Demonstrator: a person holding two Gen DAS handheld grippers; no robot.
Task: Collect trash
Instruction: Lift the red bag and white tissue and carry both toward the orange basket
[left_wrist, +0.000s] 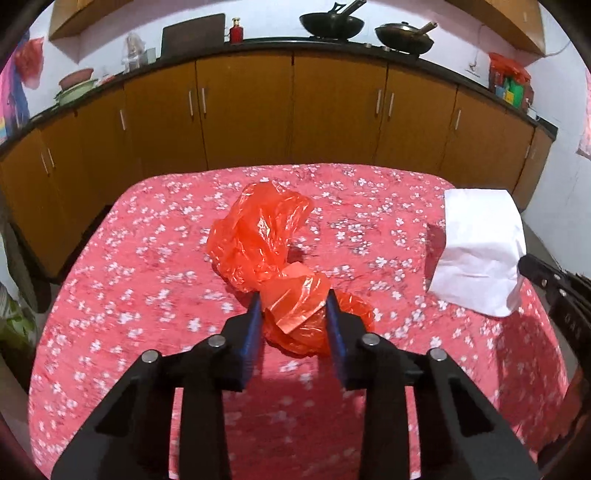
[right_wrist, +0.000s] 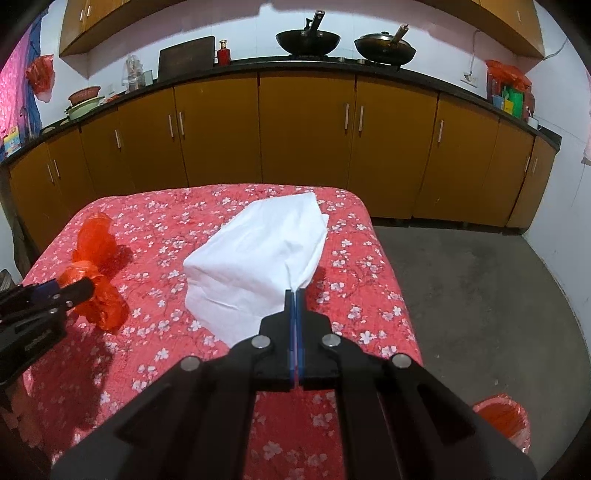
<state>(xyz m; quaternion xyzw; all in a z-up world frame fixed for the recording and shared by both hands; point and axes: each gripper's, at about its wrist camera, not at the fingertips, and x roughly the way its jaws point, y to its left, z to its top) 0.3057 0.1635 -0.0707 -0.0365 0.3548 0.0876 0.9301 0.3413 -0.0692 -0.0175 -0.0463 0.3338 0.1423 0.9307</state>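
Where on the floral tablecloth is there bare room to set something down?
Free: the far strip of the tablecloth toward the cabinets, its left side beside the red plastic bag, and the near edge below both grippers. Crowded: the middle, where the left gripper closes on the bag, and the right side under the white paper pinched by the right gripper.

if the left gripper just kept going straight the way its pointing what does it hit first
The crumpled red plastic bag: its near end already sits between the left gripper fingers, seemingly pinched. Pushing on would likely bunch the rest of it against the floral tablecloth, though depth is hard to judge.
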